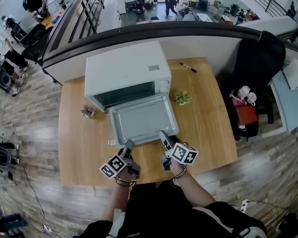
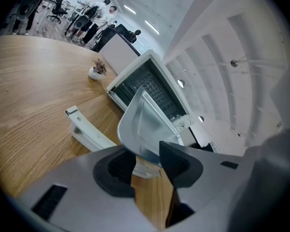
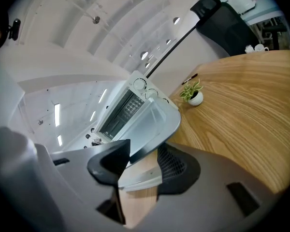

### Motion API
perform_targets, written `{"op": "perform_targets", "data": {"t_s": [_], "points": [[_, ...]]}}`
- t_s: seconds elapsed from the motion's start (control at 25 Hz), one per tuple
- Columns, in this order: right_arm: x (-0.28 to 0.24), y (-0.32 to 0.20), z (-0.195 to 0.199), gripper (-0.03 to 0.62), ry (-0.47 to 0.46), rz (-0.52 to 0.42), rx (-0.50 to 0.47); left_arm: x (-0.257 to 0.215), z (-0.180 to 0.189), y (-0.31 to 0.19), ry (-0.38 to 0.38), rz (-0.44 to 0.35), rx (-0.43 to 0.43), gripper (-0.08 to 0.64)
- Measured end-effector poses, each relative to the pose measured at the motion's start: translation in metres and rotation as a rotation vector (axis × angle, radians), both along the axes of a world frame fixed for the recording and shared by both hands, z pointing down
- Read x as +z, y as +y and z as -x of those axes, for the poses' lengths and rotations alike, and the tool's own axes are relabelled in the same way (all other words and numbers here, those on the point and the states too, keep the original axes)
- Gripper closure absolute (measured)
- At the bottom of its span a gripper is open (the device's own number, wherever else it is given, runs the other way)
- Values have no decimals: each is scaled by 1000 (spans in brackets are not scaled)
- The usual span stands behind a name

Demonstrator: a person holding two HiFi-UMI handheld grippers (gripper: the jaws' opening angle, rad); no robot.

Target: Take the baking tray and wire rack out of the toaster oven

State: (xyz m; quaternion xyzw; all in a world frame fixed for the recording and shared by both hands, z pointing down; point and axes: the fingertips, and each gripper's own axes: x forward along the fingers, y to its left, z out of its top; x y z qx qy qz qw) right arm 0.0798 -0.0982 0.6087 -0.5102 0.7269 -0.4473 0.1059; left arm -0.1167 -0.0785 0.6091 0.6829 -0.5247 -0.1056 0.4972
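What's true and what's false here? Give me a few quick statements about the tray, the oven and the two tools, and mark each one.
1. The left tool and the right tool both grip the baking tray by its near edge. True.
2. The toaster oven has its door closed. False: the door is open, and the tray is out in front of the opening.
3. The tray is full of food. False: it is empty.
4. A pen lies on the table. True.
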Motion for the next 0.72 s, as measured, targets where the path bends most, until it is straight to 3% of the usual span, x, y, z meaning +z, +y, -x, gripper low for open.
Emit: {"op": "perform_targets", "data": {"t_s": [0.32,0.72], "points": [[0,16,-45,407,3,-1,92,1,-44,-2,4,13,106,408],[5,51,-108,407,-16,14,276,5,-110,-5,-6,22,295,408]]}}
